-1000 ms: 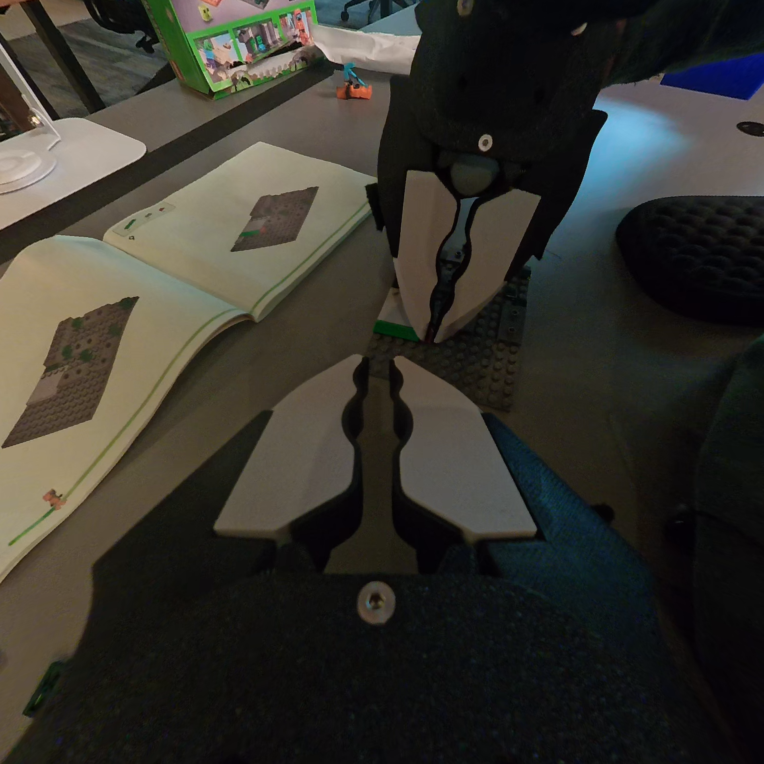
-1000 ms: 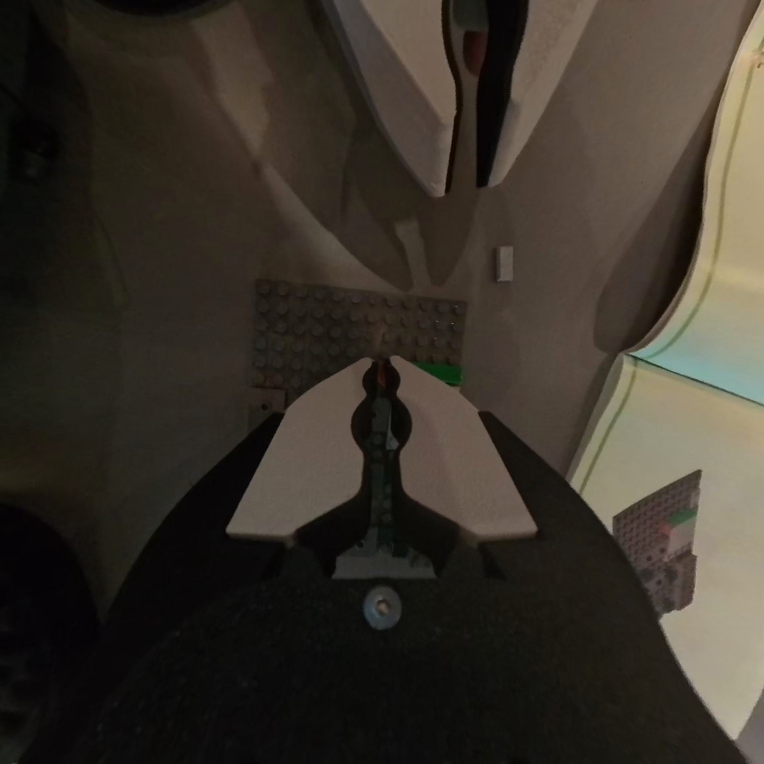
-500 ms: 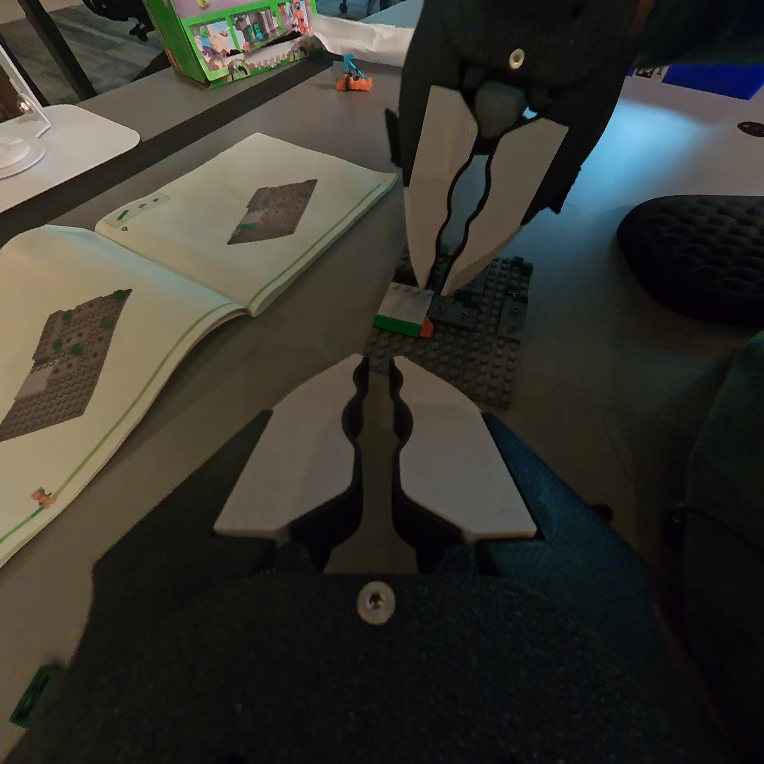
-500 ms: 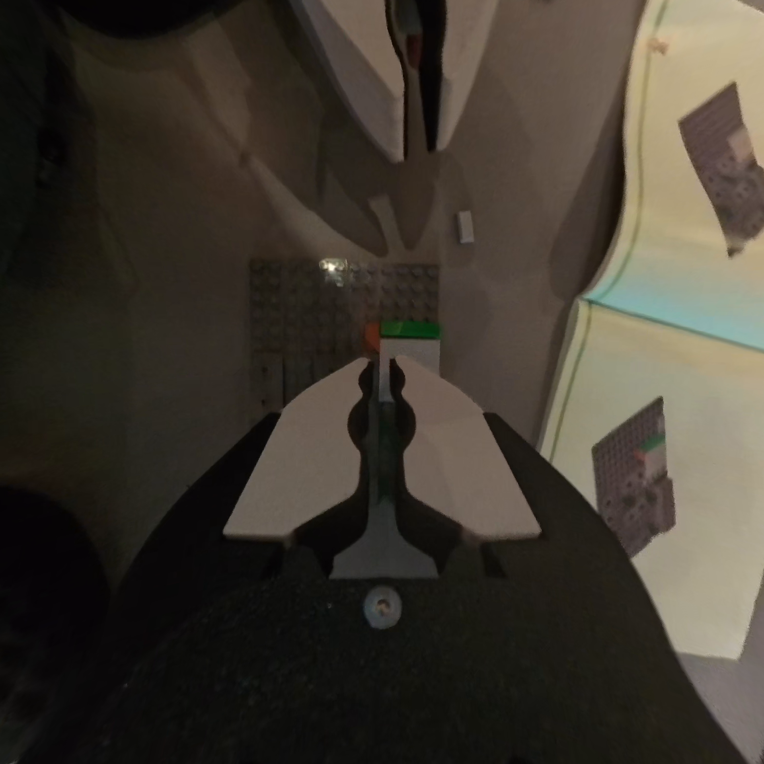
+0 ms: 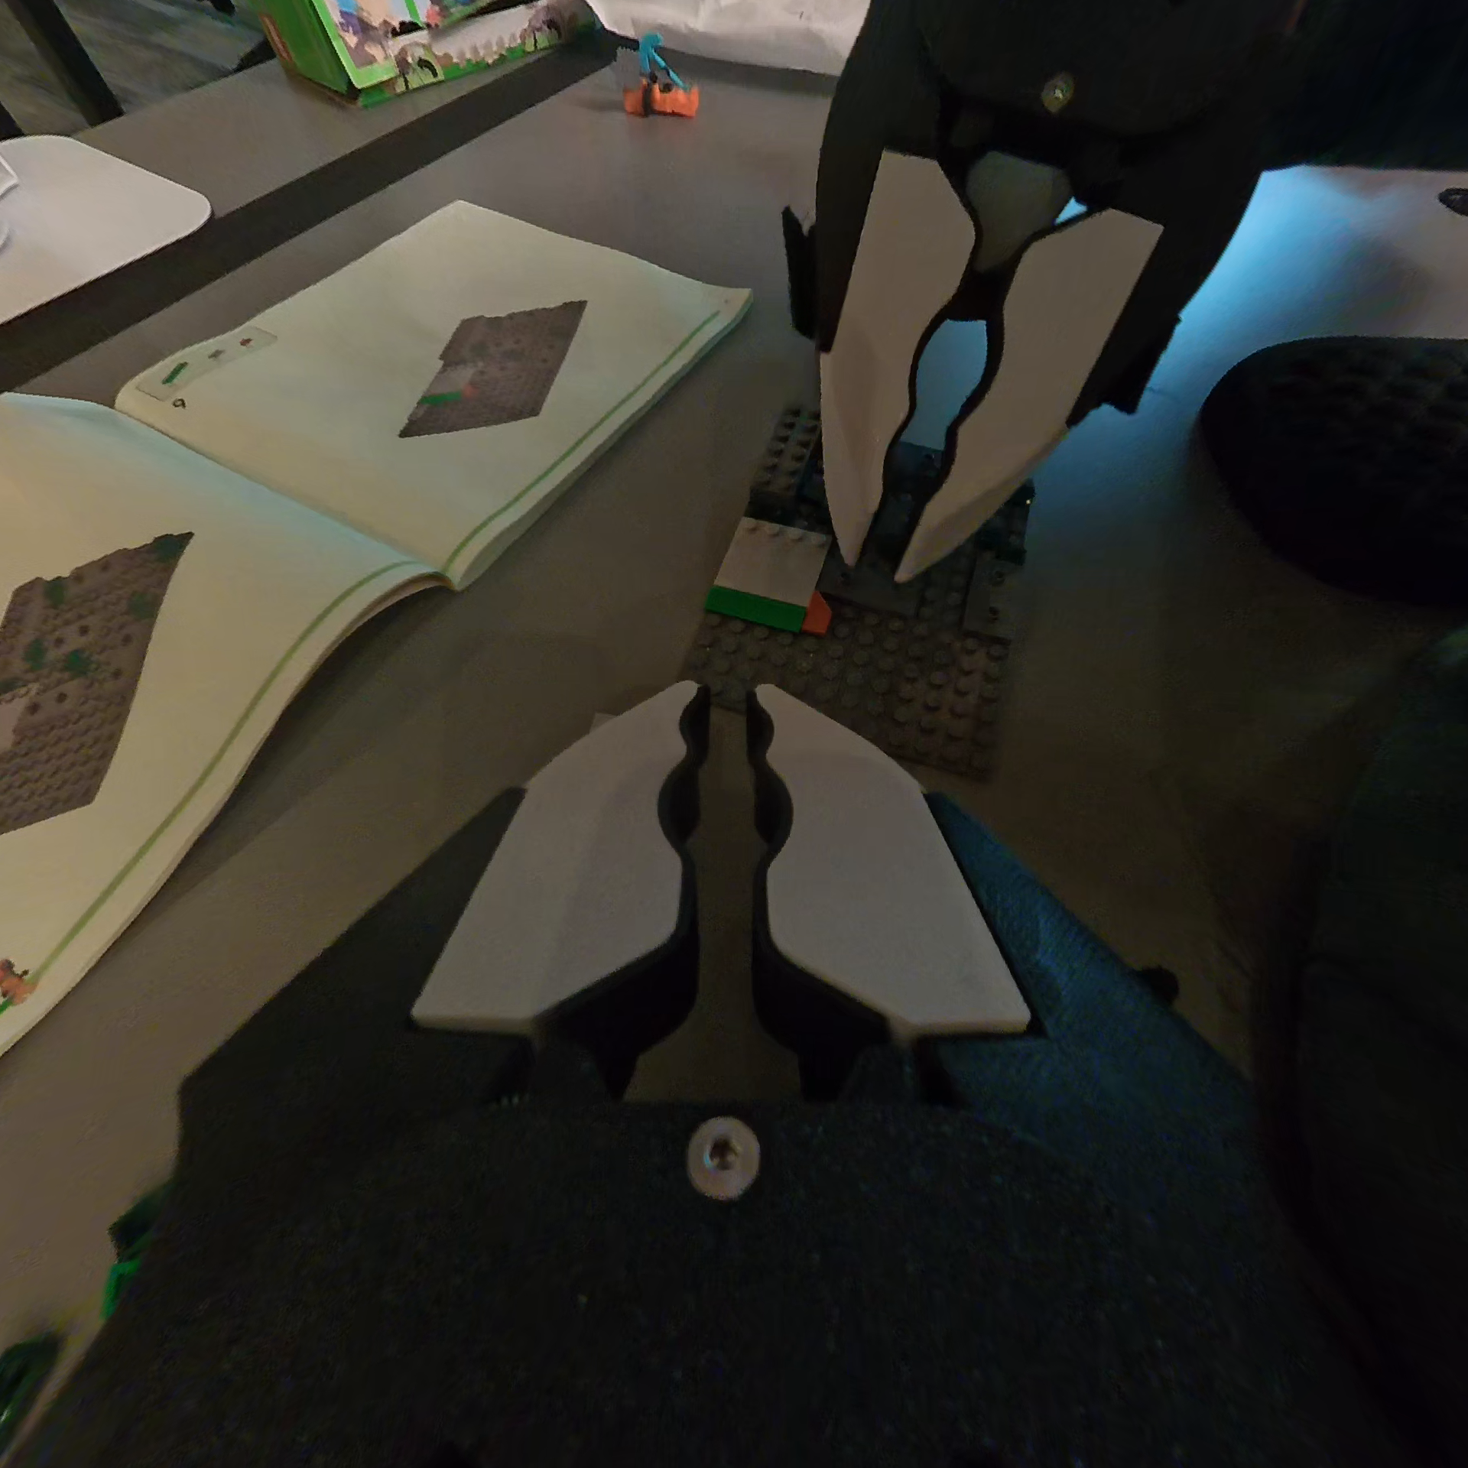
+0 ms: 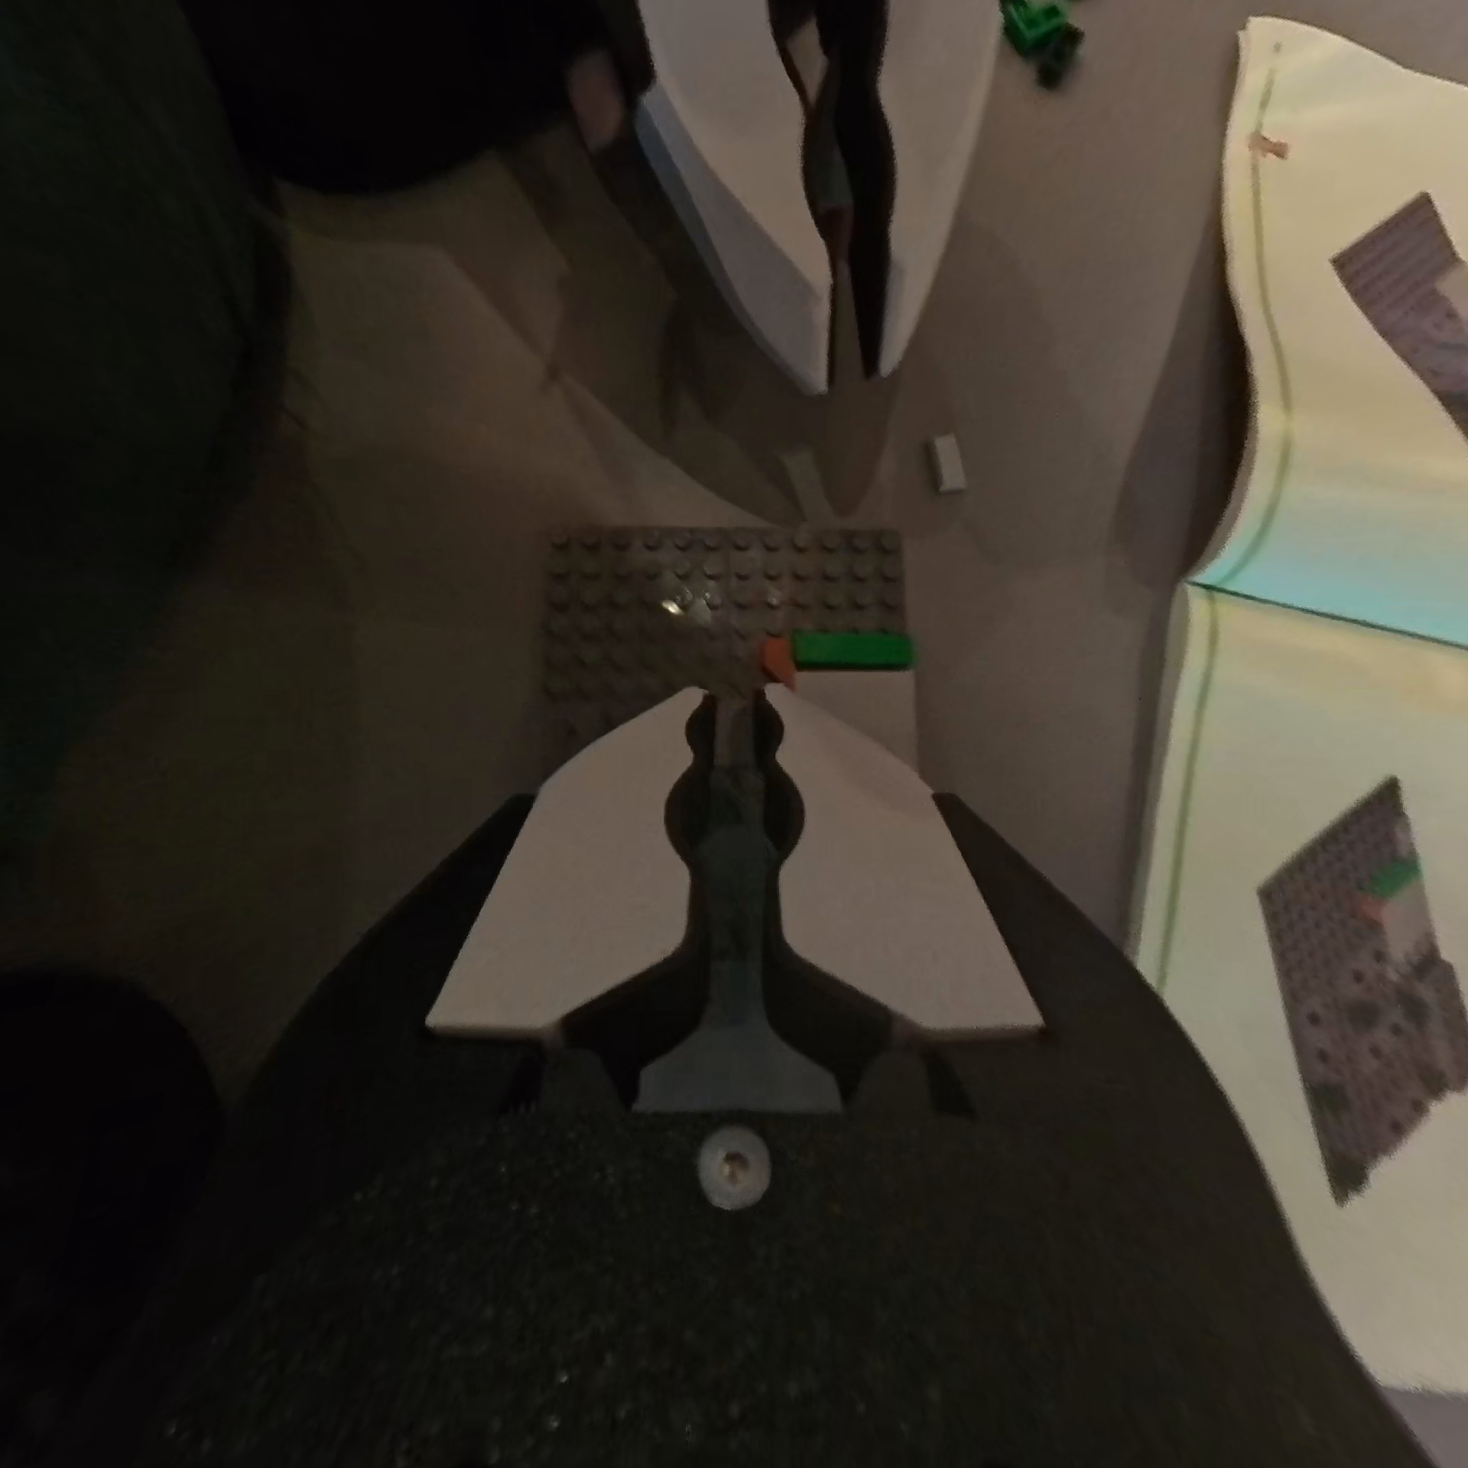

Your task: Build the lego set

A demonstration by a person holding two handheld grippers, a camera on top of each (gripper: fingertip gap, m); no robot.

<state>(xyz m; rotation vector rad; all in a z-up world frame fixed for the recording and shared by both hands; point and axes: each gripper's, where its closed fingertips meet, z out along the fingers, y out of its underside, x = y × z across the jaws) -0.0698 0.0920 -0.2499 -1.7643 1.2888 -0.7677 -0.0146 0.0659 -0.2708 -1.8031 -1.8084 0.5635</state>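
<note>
My left gripper (image 5: 724,693) sits low over the table (image 5: 1112,794), just short of the near edge of the grey baseplate (image 5: 866,699); its fingers have a narrow gap with only bare table showing through, nothing held. My right gripper (image 5: 872,568) points down onto the baseplate from the far side, tips a little apart and empty as far as I can see, standing on or just above the darker grey plates (image 5: 937,516) in the middle; contact hard to call. In the right wrist view the same gripper (image 6: 732,693) has its tips at the baseplate (image 6: 635,604) edge, slot between them showing dark studs. On the baseplate's left side, from the left wrist view, sits a pale grey plate (image 5: 782,560) with a green strip (image 5: 755,608) along its near edge and a small orange piece (image 5: 818,613) at that strip's right end, just left of my right tips. The open instruction booklet (image 5: 357,445) lies left of the baseplate, not touching it. Beyond the baseplate, far back, stand a small orange and blue piece (image 5: 659,91) and the green set box (image 5: 413,48). Right of the baseplate a dark dimpled cushion (image 5: 1350,469). In the right wrist view, a tiny light piece (image 6: 945,463) lies on the table just off the baseplate's corner, and loose green bricks (image 6: 1041,32) further out.
</note>
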